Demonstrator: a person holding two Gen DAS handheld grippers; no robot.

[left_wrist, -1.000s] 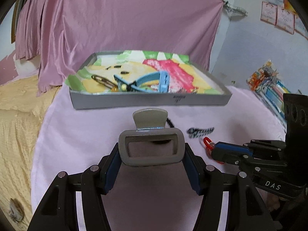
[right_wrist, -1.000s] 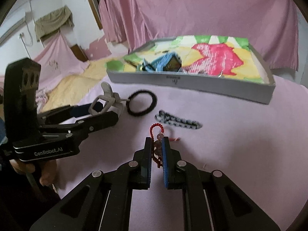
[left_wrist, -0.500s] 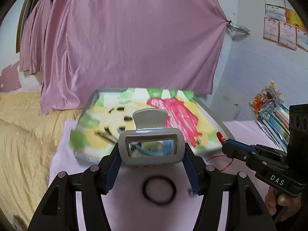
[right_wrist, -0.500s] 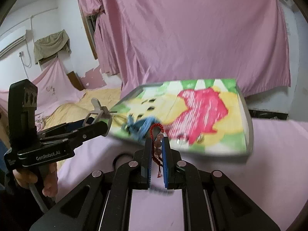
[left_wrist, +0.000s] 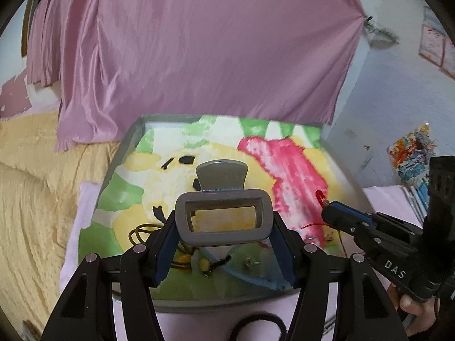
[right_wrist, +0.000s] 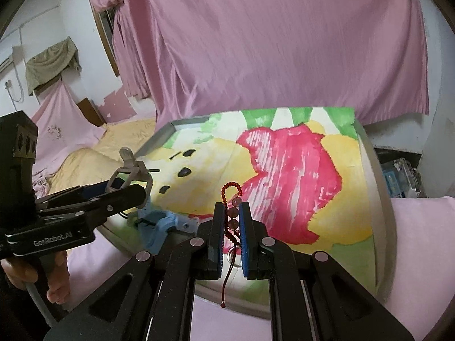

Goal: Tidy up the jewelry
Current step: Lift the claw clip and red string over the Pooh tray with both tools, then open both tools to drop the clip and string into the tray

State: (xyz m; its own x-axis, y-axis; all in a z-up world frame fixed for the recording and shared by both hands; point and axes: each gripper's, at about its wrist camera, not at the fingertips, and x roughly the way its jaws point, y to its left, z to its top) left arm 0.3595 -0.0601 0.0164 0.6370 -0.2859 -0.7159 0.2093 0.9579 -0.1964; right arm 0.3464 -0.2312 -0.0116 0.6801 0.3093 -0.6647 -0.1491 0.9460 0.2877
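Left gripper (left_wrist: 224, 221): clamped on a grey hair claw clip (left_wrist: 223, 216), blue pads pressing both sides of its rectangular frame, lever tab standing upright at the far side; held in the air above the near left part of the tray (left_wrist: 130, 139). Right gripper (right_wrist: 231, 227): closed on a red beaded bracelet (right_wrist: 231, 190), bead loop standing up past the fingertips, red cord with end knot hanging below between the fingers; held above the tray's near rim, toward its middle. Tray: grey, shallow, low-walled, lined with a painted sheet in yellow, green, white and a large pink patch. Contents, crowded into the near left corner: blue band (right_wrist: 159, 224), dark olive cord (left_wrist: 139, 231), small metal pieces (left_wrist: 250, 262), partly hidden behind the left gripper's fingers. Open floor: whole far half and the right side over the pink patch bare of items. Edges: left wall seen running to the far left corner, far wall just in front of the hanging pink curtain (left_wrist: 199, 42), right wall near the right gripper's body in the left wrist view. Outside the tray, on the pink tablecloth (right_wrist: 421, 227) before the near rim: black hair tie (left_wrist: 257, 326), cut off by the frame bottom. Yellow bedspread (left_wrist: 31, 184) beyond the table's left edge.
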